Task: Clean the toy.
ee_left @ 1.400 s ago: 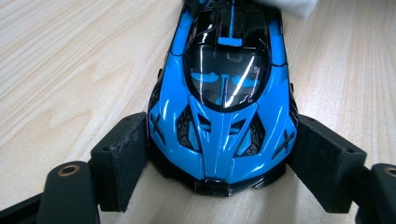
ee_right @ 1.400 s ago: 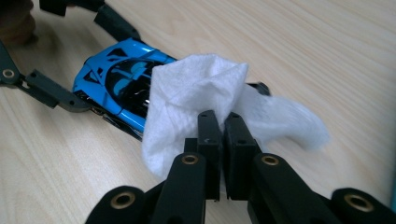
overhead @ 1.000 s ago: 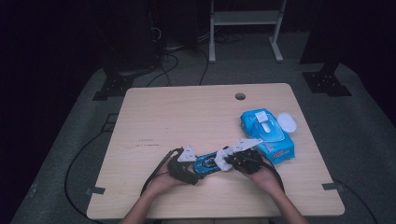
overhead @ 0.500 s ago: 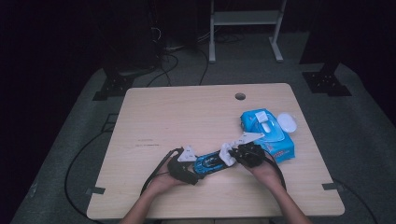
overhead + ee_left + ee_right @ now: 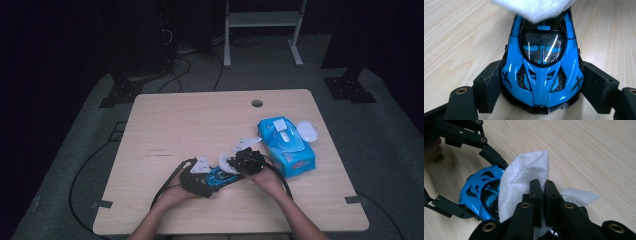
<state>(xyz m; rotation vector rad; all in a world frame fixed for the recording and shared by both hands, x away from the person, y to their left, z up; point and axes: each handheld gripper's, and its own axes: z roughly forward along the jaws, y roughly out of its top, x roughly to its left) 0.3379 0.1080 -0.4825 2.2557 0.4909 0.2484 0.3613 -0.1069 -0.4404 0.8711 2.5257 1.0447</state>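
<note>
Toy car in glossy blue sits near the tabletop's front edge, around its middle, clamped at the sides by the left gripper's fingers. Right gripper has its fingers pressed together on a white wipe, which lies over the car's far end (roof and tail, as far as I can tell). Wiping looks underway, not finished: the nose and windscreen remain uncovered. A blue wipes pack lies toward the right edge.

obstacle: wipes pack + lid rt of grippers | free: table left/far side
</note>
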